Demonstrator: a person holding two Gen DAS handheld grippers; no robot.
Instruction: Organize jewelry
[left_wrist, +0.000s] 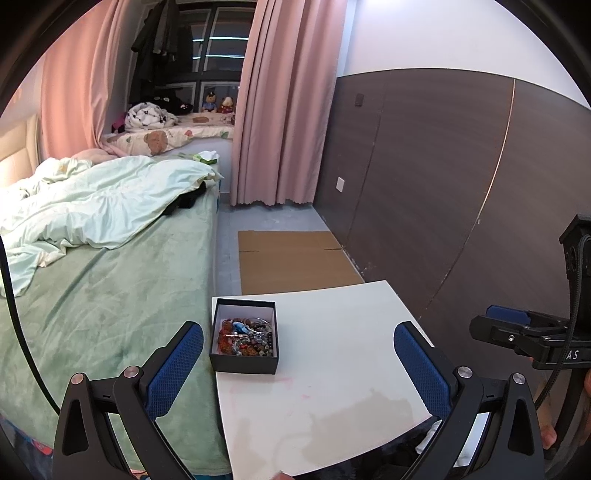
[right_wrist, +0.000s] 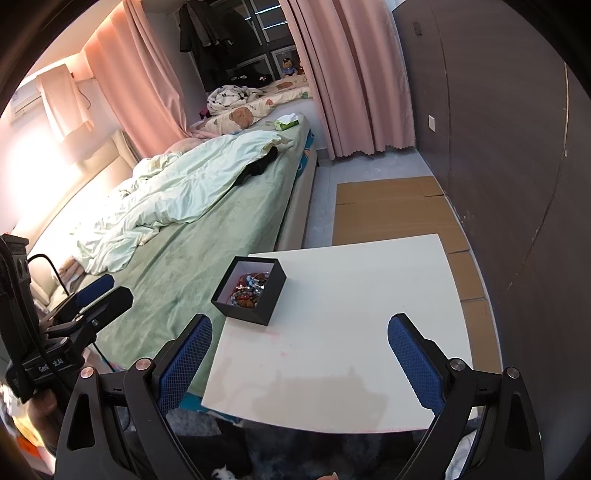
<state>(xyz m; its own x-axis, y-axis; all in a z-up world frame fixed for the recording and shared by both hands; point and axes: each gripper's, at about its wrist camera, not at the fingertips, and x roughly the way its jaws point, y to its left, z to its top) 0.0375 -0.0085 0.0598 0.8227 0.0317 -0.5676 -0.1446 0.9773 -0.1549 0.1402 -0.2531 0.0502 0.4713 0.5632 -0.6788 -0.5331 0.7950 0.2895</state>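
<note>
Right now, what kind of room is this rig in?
Looks like a bedroom: an unmade bed with a pale quilt, pink curtains, and soft toys by the window.

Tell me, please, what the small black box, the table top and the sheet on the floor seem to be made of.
Black box: probably rigid cardboard, matte black outside, white inside; thin straight walls.
Table top: smooth white surface, faintly glossy, perhaps laminate or painted board; it shows soft reflections and a pink stain.
Floor sheet: brown cardboard; flattened carton flaps and creases show.
</note>
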